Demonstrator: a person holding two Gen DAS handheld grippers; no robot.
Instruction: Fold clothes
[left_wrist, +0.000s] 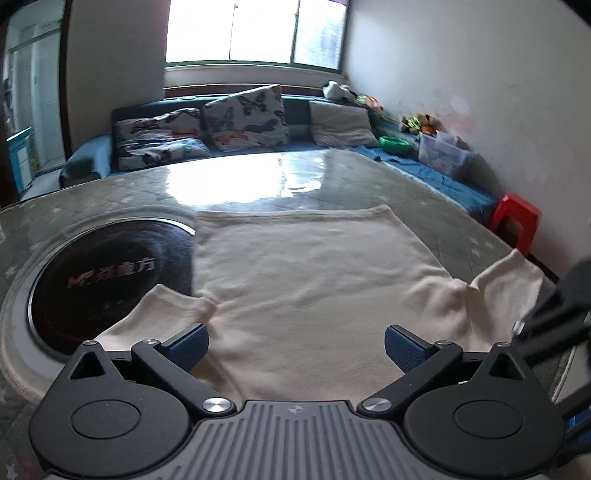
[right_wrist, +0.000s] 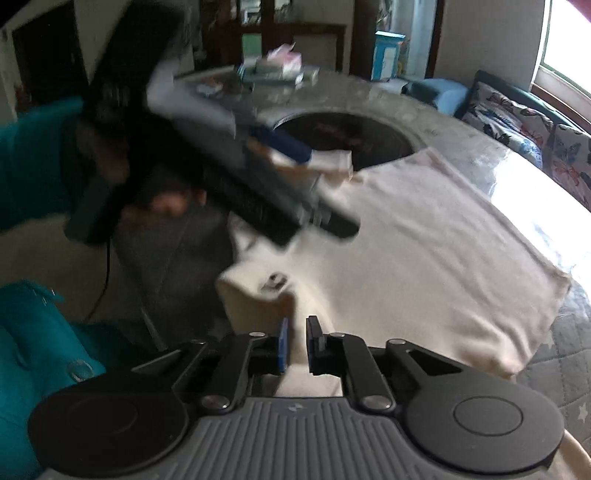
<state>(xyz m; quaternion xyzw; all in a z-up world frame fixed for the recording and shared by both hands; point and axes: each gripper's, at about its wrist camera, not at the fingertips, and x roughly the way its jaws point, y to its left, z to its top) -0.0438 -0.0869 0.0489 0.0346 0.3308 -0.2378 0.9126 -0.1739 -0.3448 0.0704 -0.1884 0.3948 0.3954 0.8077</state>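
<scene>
A cream T-shirt (left_wrist: 303, 280) lies flat on the round table, hem away from me, sleeves out to both sides. My left gripper (left_wrist: 295, 347) is open wide, just above the shirt's near edge around the collar area, holding nothing. In the right wrist view the same shirt (right_wrist: 424, 251) spreads across the table. My right gripper (right_wrist: 297, 345) has its jaws nearly closed, with a narrow gap, over the shirt's near sleeve; whether cloth is pinched between them is unclear. The left gripper (right_wrist: 291, 147) shows there as a blurred dark shape over the far sleeve.
A black round induction hob (left_wrist: 107, 280) is set in the table (left_wrist: 343, 177), partly under the left sleeve. A sofa with pillows (left_wrist: 243, 118) stands behind, a red stool (left_wrist: 517, 221) at the right. Books and boxes (right_wrist: 273, 70) sit at the table's far side.
</scene>
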